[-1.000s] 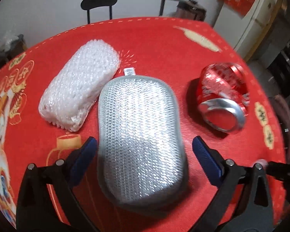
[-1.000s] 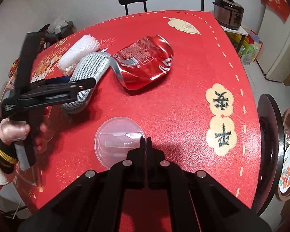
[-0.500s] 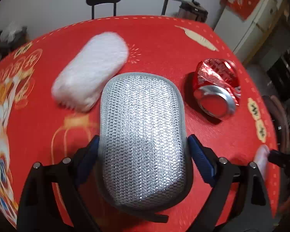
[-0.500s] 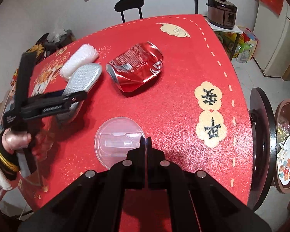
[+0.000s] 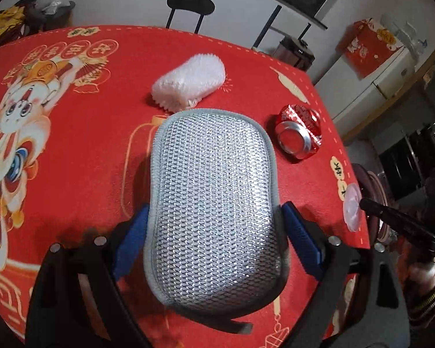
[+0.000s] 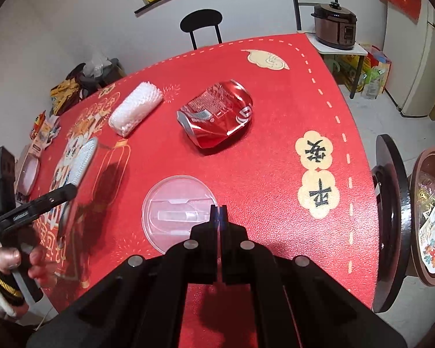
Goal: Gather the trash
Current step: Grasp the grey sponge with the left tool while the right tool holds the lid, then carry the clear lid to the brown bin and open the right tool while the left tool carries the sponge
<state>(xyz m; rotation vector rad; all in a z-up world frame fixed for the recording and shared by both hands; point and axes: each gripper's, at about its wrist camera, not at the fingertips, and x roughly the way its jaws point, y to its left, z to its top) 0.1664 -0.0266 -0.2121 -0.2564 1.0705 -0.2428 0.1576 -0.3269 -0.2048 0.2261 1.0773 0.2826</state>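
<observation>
The silver mesh scouring pad with grey edging (image 5: pixel 214 203), lifted off the red printed tabletop (image 5: pixel 81 150) since a second ago, hides its near end between the left gripper (image 5: pixel 214 232) jaws clamping it, while the right gripper (image 6: pixel 218 214) jaws stay clenched empty

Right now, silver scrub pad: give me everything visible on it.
The silver scrub pad is an oblong cushion of shiny woven metallic mesh with a grey fabric border. It sits between the blue pads of the left claw, gripped across its width, and looks lifted above the red tablecloth. The right-wrist view shows it edge-on.
</observation>
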